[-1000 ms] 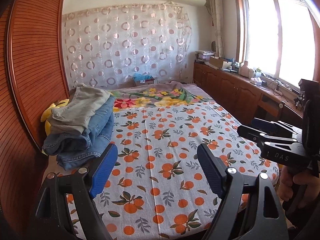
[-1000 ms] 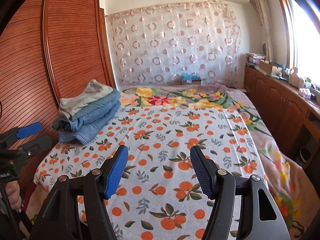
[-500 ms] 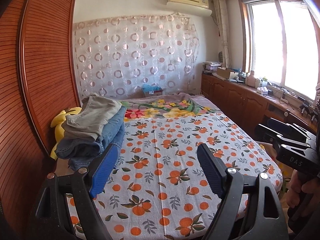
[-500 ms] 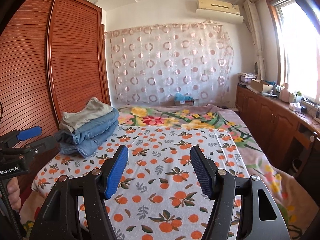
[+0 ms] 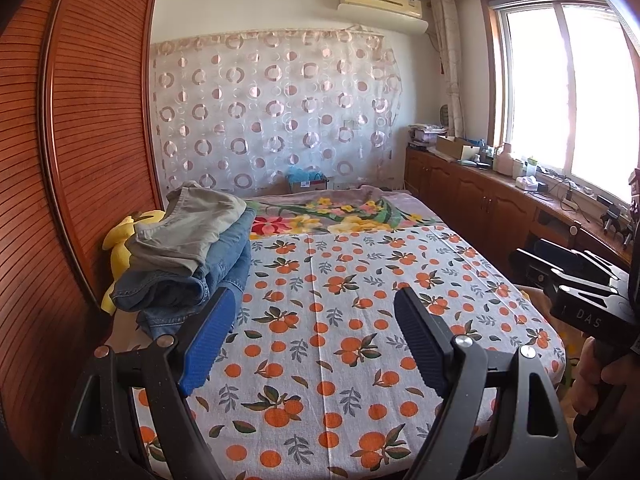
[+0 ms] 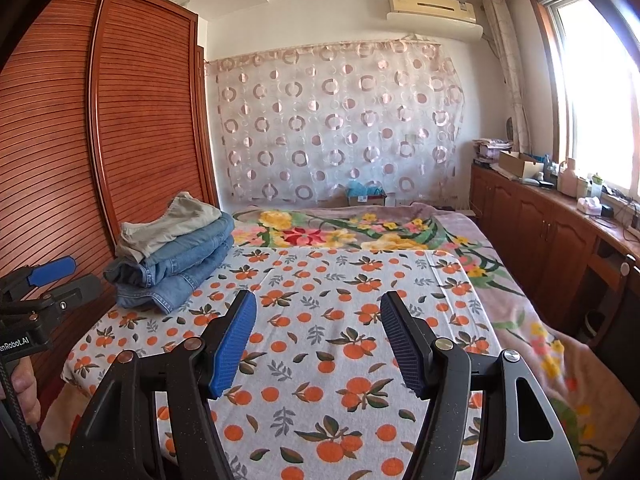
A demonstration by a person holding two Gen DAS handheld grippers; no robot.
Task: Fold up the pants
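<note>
**Both grippers held over the bed, pants stacked at its left side**

Across both wrist views the bed [image 6: 360, 360] fills most of what I see, covered with a white sheet printed with oranges [image 5: 340, 320]; beyond that sheet a floral blanket [image 6: 340, 232] runs to the head end. Left of the bed stands a slatted wooden wardrobe [image 6: 140, 140], and a sheer curtain with ring patterns [image 5: 272, 120] hangs on the far wall under an air conditioner [image 6: 434, 10]. Along the right wall a low wooden cabinet [image 5: 480, 204] sits below a bright window [image 5: 568, 92], its top cluttered with boxes and bottles (too small for me to sort out).

On the bed's left side, close to the wardrobe, lies the stack of folded pants [image 6: 176, 248]: two blue denim pairs underneath and a grey-beige pair on top. From the left wrist view a yellow plush toy [image 5: 120, 240] shows just behind the stack, against the wardrobe.

My left gripper [image 5: 312, 340] hangs above the near part of the sheet with its jaws spread and nothing between them; the stack is just past its left blue pad. My right gripper [image 6: 318, 344] is likewise spread wide and empty over the sheet, well apart from the stack. Each gripper shows at the edge of the other's view, gripped by a hand [image 5: 596, 384].
</note>
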